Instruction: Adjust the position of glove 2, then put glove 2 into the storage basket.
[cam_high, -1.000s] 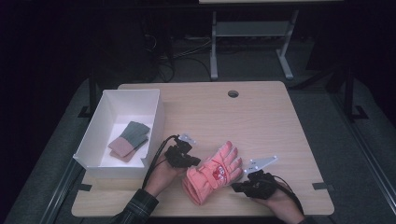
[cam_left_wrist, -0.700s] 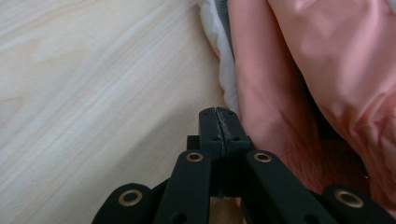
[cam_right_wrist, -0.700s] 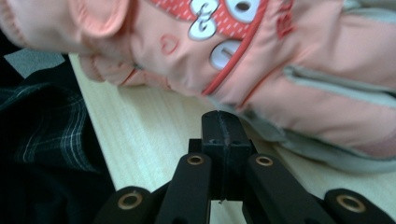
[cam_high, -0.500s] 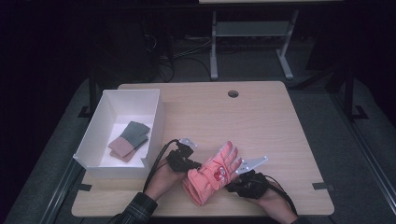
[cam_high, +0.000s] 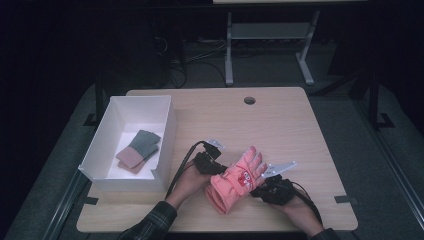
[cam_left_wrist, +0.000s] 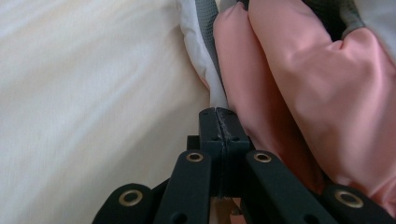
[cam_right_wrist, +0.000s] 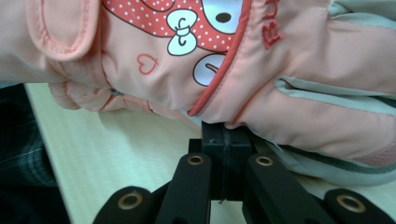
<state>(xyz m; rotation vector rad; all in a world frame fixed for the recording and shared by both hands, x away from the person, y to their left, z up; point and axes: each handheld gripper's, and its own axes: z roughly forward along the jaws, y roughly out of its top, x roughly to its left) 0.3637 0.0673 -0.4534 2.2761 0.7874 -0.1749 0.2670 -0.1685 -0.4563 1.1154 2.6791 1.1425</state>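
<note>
A pink padded glove (cam_high: 235, 181) with a cartoon print lies near the table's front edge, fingers pointing away from the person. My left gripper (cam_high: 221, 171) comes in from the glove's left. Its jaws are shut, and the glove's (cam_left_wrist: 289, 84) white seam edge runs right into the left gripper's (cam_left_wrist: 218, 113) tips. My right gripper (cam_high: 257, 189) meets the glove from the right, shut on its lower edge. In the right gripper view the glove (cam_right_wrist: 187, 56) hangs a little above the wood over the right gripper's (cam_right_wrist: 226, 129) tips and casts a shadow.
A white open box (cam_high: 167, 132) stands at the left of the table (cam_high: 290, 130) and holds a folded grey-green and pinkish cloth (cam_high: 138, 149). A round cable hole (cam_high: 249, 100) sits near the far edge. Dark floor and a metal stand lie beyond.
My left gripper has slid to the right, up against the glove's left side. The right gripper has barely shifted. The glove has bunched and lifted slightly between them.
</note>
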